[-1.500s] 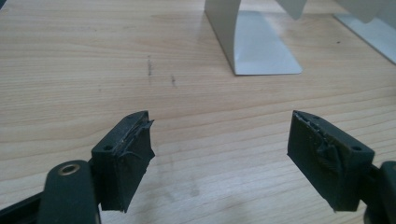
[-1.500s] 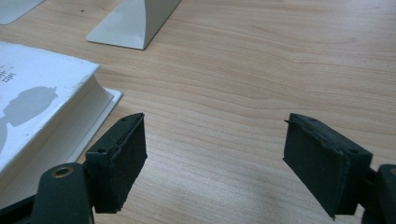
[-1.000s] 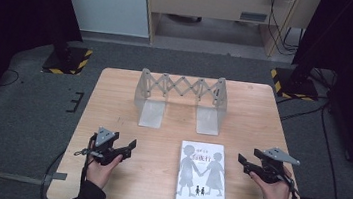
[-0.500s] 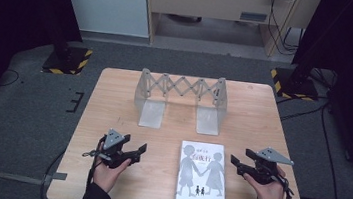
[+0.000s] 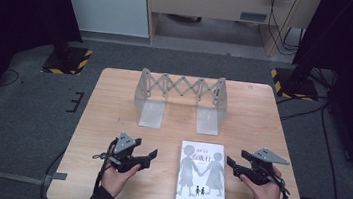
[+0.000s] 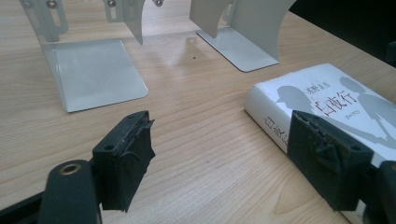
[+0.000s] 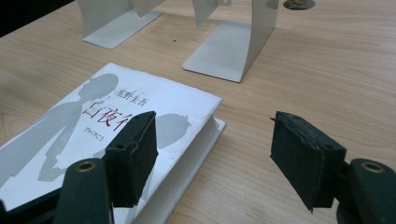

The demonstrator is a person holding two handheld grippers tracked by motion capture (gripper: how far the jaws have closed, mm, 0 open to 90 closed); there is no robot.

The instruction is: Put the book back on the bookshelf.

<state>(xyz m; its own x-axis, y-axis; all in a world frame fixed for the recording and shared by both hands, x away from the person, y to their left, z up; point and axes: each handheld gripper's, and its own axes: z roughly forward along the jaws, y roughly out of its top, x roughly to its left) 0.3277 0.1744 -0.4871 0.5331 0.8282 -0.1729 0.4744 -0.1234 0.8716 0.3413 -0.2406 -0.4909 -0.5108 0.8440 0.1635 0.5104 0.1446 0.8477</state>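
Book [image 5: 202, 175] lies flat, unmoved. Left gripper [image 5: 145, 157] and right gripper [image 5: 234, 165] have edged inward toward it, jaws wide.

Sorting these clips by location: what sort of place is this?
Probably a lab or recording studio, not a home: black curtains hang on both sides, stand bases carry hazard tape, cables run over grey carpet, and the lone table holds just a book and bookend rack.

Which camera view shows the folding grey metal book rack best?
The high view: the folding grey metal book rack appears whole, with both end plates and the lattice between. The left gripper view and right gripper view show its base plates and lower uprights.
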